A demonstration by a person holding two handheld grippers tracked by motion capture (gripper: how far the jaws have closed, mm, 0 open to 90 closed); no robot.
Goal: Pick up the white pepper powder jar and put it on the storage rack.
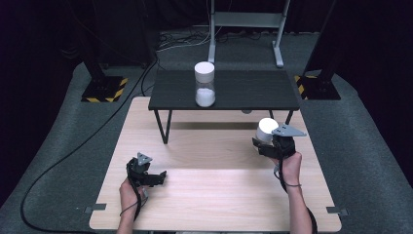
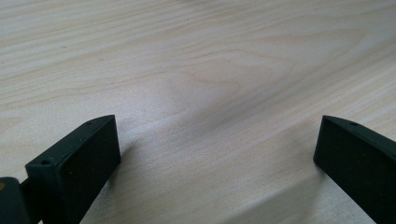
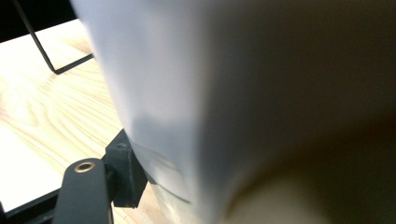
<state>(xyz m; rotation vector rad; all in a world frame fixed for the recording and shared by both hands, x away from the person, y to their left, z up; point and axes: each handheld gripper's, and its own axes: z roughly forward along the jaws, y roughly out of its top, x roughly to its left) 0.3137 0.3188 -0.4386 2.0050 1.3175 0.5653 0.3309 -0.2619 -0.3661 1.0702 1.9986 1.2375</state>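
High view shows the right gripper (image 1: 265, 145) clamped on a white jar (image 1: 267, 129), held above the wooden table (image 1: 219, 195). Left gripper (image 1: 158, 176) rests wide open, empty. I judge it is the carrying step; next it needs a steady lift onto the black shelf (image 1: 243, 90) beside the other jar (image 1: 205, 84)

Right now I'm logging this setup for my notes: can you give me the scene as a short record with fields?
surface: light wooden table
raised shelf: small black table on thin legs, at the far side
on shelf: clear jar with white lid, upright, white contents in its lower part
right gripper: shut on a white container, held off the wooden table
left gripper: open, nothing between the jaws, low over the wooden table
floor: grey mat, black cable
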